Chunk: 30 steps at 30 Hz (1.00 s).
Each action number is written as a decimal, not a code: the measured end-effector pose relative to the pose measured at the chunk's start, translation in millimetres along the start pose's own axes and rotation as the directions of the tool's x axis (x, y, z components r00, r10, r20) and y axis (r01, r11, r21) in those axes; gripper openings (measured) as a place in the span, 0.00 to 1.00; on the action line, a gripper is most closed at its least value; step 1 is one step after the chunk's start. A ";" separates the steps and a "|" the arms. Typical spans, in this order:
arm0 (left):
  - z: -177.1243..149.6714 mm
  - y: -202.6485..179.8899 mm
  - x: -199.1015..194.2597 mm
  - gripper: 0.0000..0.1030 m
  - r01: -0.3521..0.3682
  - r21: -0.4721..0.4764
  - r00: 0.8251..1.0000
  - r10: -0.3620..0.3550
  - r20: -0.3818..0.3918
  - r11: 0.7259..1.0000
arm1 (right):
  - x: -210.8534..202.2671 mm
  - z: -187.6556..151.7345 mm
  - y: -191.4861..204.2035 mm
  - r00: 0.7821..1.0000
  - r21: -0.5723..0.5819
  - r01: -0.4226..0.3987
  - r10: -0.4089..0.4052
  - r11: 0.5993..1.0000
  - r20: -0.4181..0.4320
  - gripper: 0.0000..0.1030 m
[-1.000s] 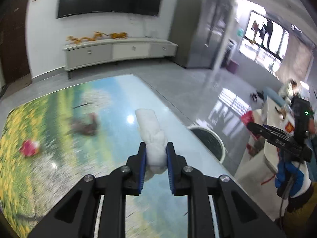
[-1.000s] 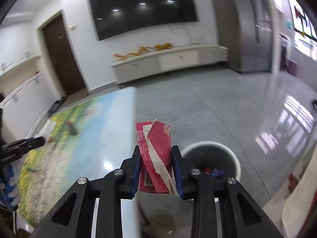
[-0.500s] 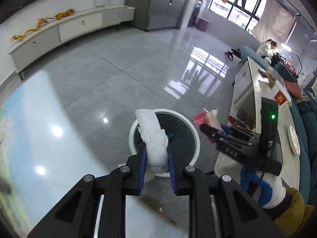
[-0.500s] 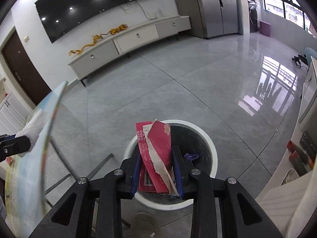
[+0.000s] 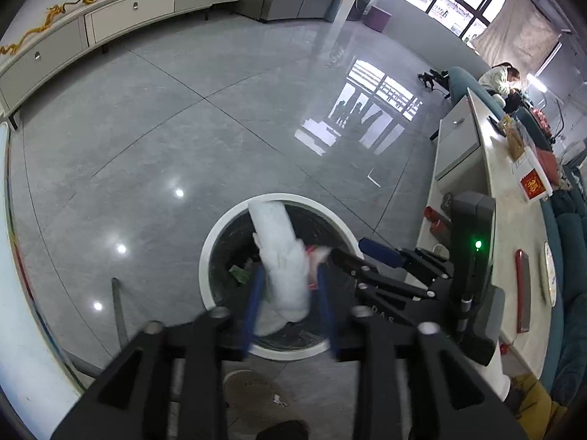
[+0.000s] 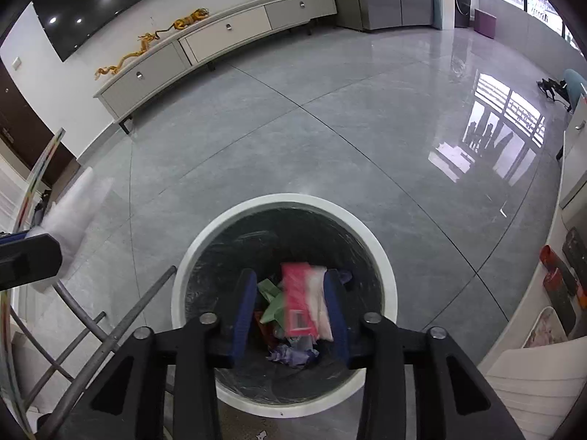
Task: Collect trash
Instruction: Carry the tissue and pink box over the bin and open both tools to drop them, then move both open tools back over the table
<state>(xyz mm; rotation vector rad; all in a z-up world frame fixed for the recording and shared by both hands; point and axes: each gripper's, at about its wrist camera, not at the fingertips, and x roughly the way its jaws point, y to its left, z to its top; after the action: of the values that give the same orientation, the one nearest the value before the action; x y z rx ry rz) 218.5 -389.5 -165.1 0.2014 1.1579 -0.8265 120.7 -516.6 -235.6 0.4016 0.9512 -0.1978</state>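
Trash hangs over the bin (image 6: 385,275) in both views. The left tool (image 5: 288,289) has its blue fingers (image 5: 254,293) spread, and the white tissue wad (image 5: 282,256) sits loose between them, long axis pointing away along the fingers, directly above the bin's dark mouth. The right tool (image 6: 290,304) is likewise released, and the red packet (image 6: 301,300) lies blurred between its fingers over the litter inside. Judging by this, both pieces need only fall straight down.

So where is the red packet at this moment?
In the right wrist view, the red packet is between the open right gripper fingers, over the bin.
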 end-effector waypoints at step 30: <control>-161.7 36.1 -268.4 0.47 -0.310 -0.142 0.826 0.340 0.448 0.940 | -218.7 -38.1 128.1 0.927 -0.216 -0.117 0.184 0.969 0.326 0.42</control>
<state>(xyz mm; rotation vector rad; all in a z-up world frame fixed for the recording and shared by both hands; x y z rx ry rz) 84.3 -150.2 -9.4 0.1310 0.6628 -0.4920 10.7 -386.6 -44.0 0.2480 0.5837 -0.0304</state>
